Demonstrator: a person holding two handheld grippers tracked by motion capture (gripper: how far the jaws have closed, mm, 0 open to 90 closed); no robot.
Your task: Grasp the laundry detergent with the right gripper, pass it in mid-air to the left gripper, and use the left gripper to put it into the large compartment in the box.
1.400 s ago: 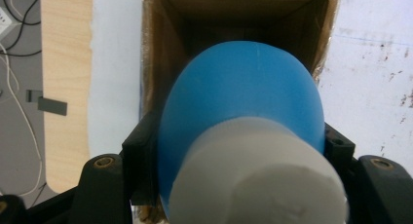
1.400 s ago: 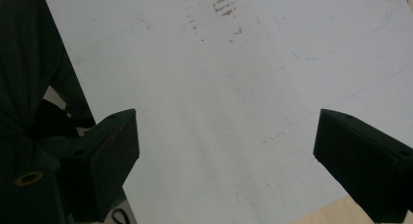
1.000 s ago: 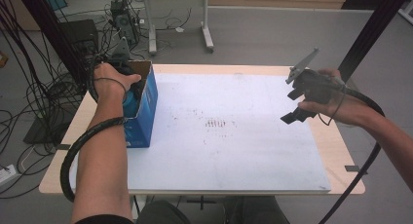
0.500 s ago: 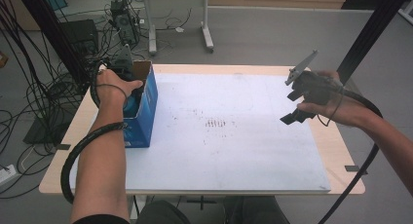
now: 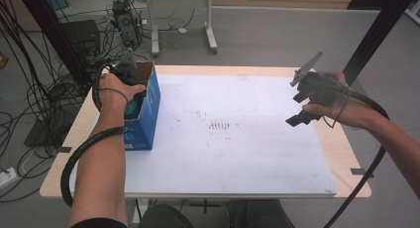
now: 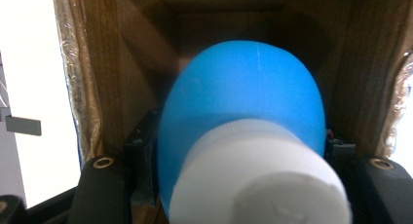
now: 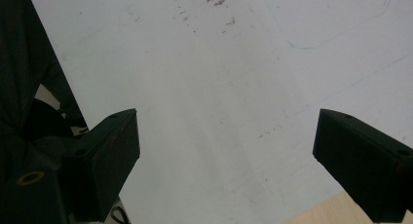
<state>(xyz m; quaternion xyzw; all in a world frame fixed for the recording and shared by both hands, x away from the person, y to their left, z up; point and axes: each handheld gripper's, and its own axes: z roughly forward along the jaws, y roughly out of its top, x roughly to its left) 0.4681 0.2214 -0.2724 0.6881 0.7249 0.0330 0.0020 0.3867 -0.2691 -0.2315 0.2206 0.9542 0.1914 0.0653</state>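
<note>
The blue bottle (image 6: 243, 112) with the white cap (image 6: 258, 177) sits inside the open mouth of the blue carton (image 5: 148, 106), whose brown cardboard walls close around it on every side in the left gripper view. The cap faces that camera and the rounded blue body points deeper into the carton. The left tongs (image 6: 238, 151) are clamped on the bottle, one black jaw pressed against each flank of its body just behind the cap.

In the high view the carton stands on the white sheet (image 5: 237, 139) that covers the counter (image 5: 341, 153), at about 9 o'clock from the sheet's centre and near the counter's left edge. The left hand (image 5: 116, 91) reaches into the carton's open top from the near side, and a black cable loops round the wrist and trails down the forearm.

The right tongs (image 5: 297, 109) hover above the sheet at about 3 o'clock, well apart from the carton, held by the right hand (image 5: 341, 106). Their jaws stand wide with nothing between them; the right gripper view looks down between them at bare sheet marked with faint brown smudges (image 5: 220, 125).
</note>
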